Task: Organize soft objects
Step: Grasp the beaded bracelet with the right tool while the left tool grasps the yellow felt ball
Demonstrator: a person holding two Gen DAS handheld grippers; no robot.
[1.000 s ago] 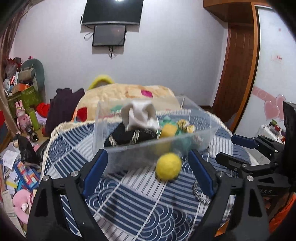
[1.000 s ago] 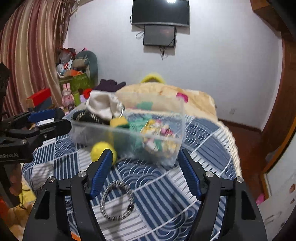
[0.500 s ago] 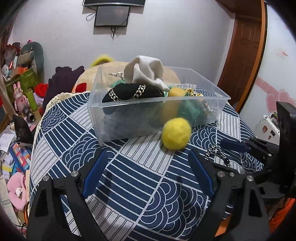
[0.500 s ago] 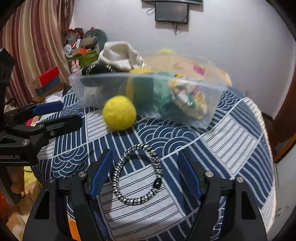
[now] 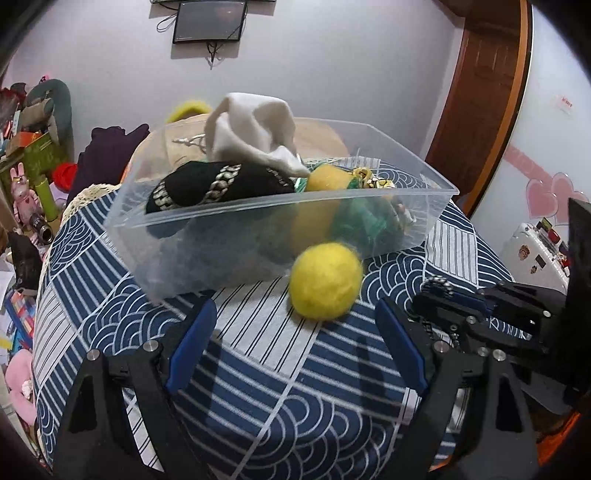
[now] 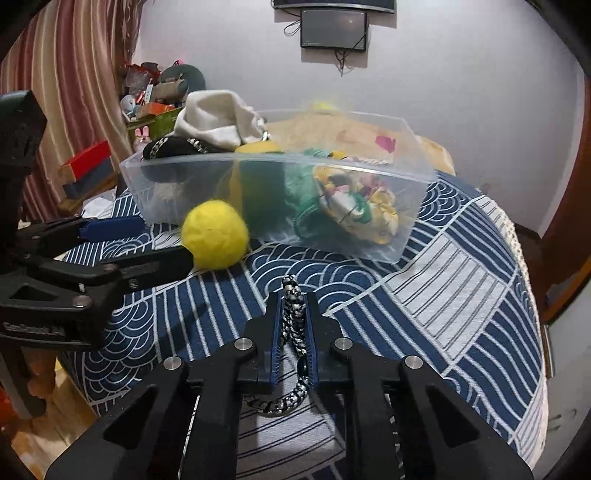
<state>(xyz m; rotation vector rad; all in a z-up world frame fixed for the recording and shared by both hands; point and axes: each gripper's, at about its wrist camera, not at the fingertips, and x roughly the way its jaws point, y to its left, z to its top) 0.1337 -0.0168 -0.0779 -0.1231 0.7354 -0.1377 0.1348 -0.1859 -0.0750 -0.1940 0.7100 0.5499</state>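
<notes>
Room, left wrist view: pale wall with a dark screen (image 5: 209, 19) mounted high; wooden door at the right; cluttered toys at the far left
Surface, left wrist view: blue and white patterned cloth (image 5: 258, 387) with wave and stripe panels covers the table
Clear bin (image 5: 258, 221): stands on the cloth, well filled; a white cloth piece (image 5: 255, 125) sticks up above its rim; a black item with pale trim (image 5: 218, 181) lies beside it; yellow and green pieces sit toward the right end
Yellow ball (image 5: 325, 280): on the cloth just outside the bin's near wall, touching or nearly touching it
Left gripper (image 5: 295, 332): jaws spread wide, nothing between them; the ball lies just ahead of the gap
Surface, right wrist view: same cloth, bin (image 6: 406, 206) and ball (image 6: 214, 234); striped curtain at the left; left gripper (image 6: 147, 240) reaches in from the left, its lower finger beside the ball
Right gripper (image 6: 294, 299): jaws have just been closing and now stand pressed together, pinching a black and white braided bracelet (image 6: 293, 321); its loop pokes out past the tips and trails back onto the cloth under the gripper
Bracelet, left wrist view: only a bit shows at the right gripper's (image 5: 439, 295) tip (image 5: 437, 285)
</notes>
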